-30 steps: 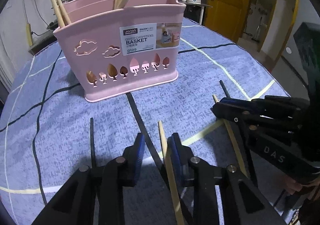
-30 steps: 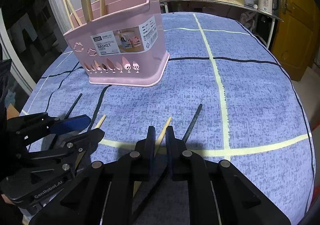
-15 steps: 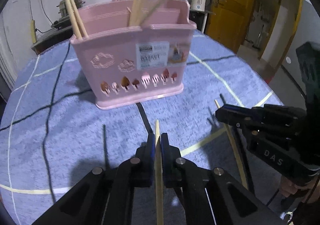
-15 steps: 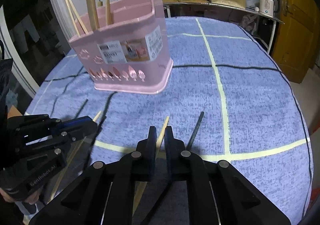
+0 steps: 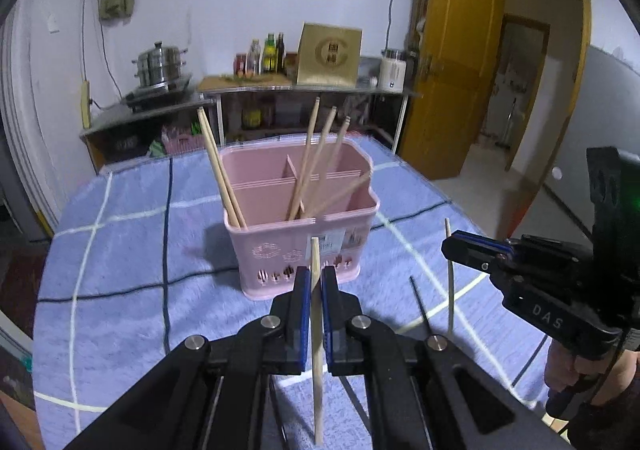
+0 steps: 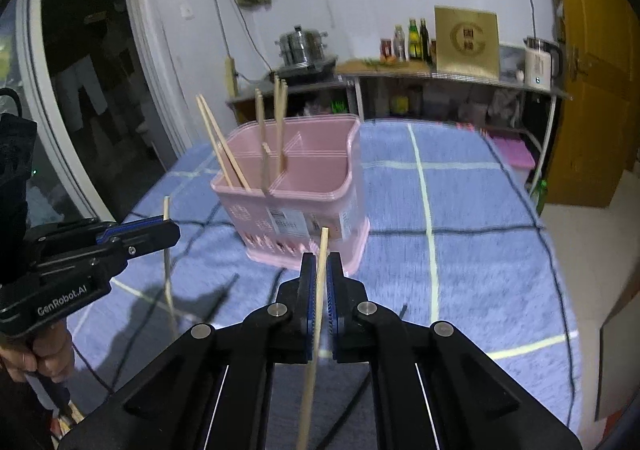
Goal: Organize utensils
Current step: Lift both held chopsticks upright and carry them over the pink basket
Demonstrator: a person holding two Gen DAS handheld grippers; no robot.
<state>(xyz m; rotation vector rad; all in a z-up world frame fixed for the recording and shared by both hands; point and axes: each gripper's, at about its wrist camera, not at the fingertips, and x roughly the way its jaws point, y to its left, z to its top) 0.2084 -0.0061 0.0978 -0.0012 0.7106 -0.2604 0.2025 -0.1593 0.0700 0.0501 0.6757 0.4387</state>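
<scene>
Two grippers each clamp one wooden chopstick: the left gripper [image 5: 315,282] pinches the left chopstick [image 5: 317,350] narrowly between its blue pads, tip at 12 o'clock, tail at 6 o'clock, and the right gripper [image 6: 320,270] grips the right chopstick [image 6: 316,314] likewise. Beyond both, at 12 o'clock on the blue tablecloth [image 5: 120,250], stands the pink basket [image 5: 300,246], chopsticks leaning inside; a black chopstick [image 5: 420,304] lies at 2 o'clock.

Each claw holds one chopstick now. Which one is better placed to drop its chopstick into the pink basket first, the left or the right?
Probably the left claw: its chopstick stands upright, almost centred before the pink basket. The right claw faces the basket's corner with its own chopstick.
</scene>
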